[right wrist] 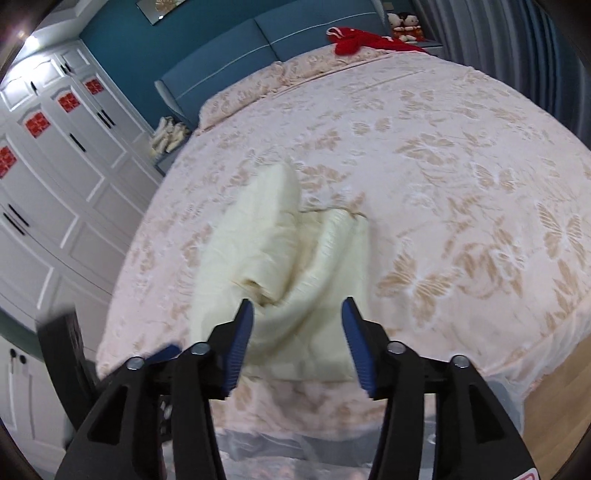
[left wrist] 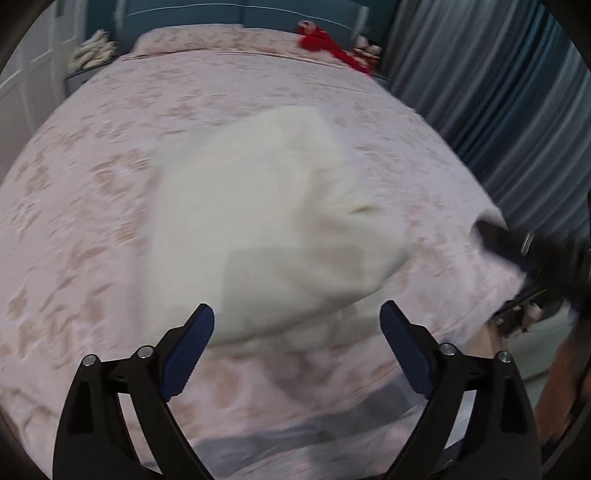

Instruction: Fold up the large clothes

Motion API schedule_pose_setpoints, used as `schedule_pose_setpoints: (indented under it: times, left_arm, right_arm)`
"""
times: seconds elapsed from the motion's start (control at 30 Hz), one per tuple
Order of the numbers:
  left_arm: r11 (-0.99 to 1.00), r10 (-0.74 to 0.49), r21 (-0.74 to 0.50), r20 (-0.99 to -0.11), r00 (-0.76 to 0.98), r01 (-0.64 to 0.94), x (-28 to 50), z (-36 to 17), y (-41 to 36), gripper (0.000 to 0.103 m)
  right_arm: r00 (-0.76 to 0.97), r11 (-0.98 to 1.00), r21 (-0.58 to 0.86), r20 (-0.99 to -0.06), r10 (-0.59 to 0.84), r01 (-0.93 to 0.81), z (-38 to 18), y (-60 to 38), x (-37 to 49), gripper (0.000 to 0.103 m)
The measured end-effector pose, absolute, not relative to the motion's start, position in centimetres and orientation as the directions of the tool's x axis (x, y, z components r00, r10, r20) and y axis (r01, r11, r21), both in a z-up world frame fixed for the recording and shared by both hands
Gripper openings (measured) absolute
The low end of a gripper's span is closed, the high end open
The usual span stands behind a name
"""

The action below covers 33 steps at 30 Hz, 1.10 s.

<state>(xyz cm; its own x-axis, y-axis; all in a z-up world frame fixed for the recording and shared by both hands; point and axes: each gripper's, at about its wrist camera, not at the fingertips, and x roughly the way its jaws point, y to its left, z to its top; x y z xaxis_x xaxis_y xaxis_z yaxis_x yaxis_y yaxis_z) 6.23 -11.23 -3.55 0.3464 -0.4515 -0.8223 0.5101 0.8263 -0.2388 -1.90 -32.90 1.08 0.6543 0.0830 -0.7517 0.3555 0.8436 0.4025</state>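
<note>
A cream-white garment (left wrist: 273,229) lies bunched and partly folded on the pink floral bed (left wrist: 92,177). In the right wrist view the garment (right wrist: 280,258) shows creases and a raised fold. My left gripper (left wrist: 297,312) is open and empty, just above the garment's near edge. My right gripper (right wrist: 297,308) is open and empty over the garment's near end. The right gripper also shows at the right edge of the left wrist view (left wrist: 524,251), blurred. The left gripper shows at the lower left of the right wrist view (right wrist: 162,352).
A red garment (right wrist: 362,40) lies at the head of the bed (right wrist: 461,155) by the blue headboard (right wrist: 240,55). White wardrobes (right wrist: 55,155) stand at left. Grey curtains (left wrist: 498,92) hang at right. Soft toys (right wrist: 404,24) sit on a bedside shelf.
</note>
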Motion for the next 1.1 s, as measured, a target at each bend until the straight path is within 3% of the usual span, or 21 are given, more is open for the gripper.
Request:
schedule_pose_setpoints:
  times: [0.17,0.37,0.47,0.5,0.57,0.6,0.63,0.67,0.77,0.87,1.1]
  left_arm:
    - [0.897,-0.326,-0.171,-0.879,0.347,0.408,7.8,-7.7,-5.6,0.090]
    - [0.899,-0.270,-0.114,-0.905,0.329,0.422,9.1,-12.0,-6.1,0.089]
    - [0.900,-0.263,-0.093,-0.896,0.358,0.427,9.2,-12.9,-6.4,0.084]
    - [0.901,-0.265,-0.095,-0.894,0.362,0.424,9.5,-13.0,-6.2,0.079]
    - [0.909,-0.261,-0.107,-0.899,0.352,0.403,10.5,-13.6,-6.0,0.068]
    - [0.909,-0.277,-0.133,-0.901,0.334,0.394,10.9,-13.9,-5.7,0.064]
    - [0.909,-0.287,-0.152,-0.903,0.319,0.387,11.2,-14.1,-5.7,0.055]
    - [0.907,-0.299,-0.173,-0.906,0.300,0.383,11.3,-14.3,-5.6,0.043]
    - [0.903,-0.325,-0.213,-0.908,0.267,0.374,11.3,-14.2,-5.7,0.027]
    - [0.893,-0.351,-0.235,-0.898,0.266,0.385,11.0,-13.7,-5.9,0.023]
    - [0.896,-0.312,-0.188,-0.912,0.268,0.403,10.2,-14.2,-7.0,0.022]
  right_arm:
    - [0.633,0.843,0.428,-0.762,0.141,0.327,0.6,-30.9,2.1,0.063]
    - [0.566,0.863,0.384,-0.811,0.146,0.327,-1.4,-28.5,5.6,0.064]
    - [0.543,0.869,0.347,-0.832,0.112,0.354,-2.5,-28.6,6.3,0.064]
    - [0.530,0.869,0.332,-0.843,0.099,0.366,-3.1,-28.7,6.6,0.064]
    - [0.507,0.870,0.333,-0.854,0.114,0.364,-4.3,-29.0,7.1,0.045]
    - [0.502,0.871,0.339,-0.855,0.128,0.356,-4.6,-29.1,7.2,0.026]
    - [0.510,0.873,0.345,-0.849,0.135,0.345,-4.7,-29.1,7.0,0.020]
    - [0.527,0.873,0.355,-0.839,0.140,0.334,-4.4,-29.2,6.7,0.017]
    - [0.602,0.867,0.387,-0.787,0.134,0.313,-2.3,-30.0,4.2,0.014]
    - [0.599,0.871,0.343,-0.798,0.072,0.353,-2.8,-30.8,1.4,0.014]
    - [0.491,0.836,0.306,-0.870,0.050,0.457,-10.1,-32.8,-0.9,0.013]
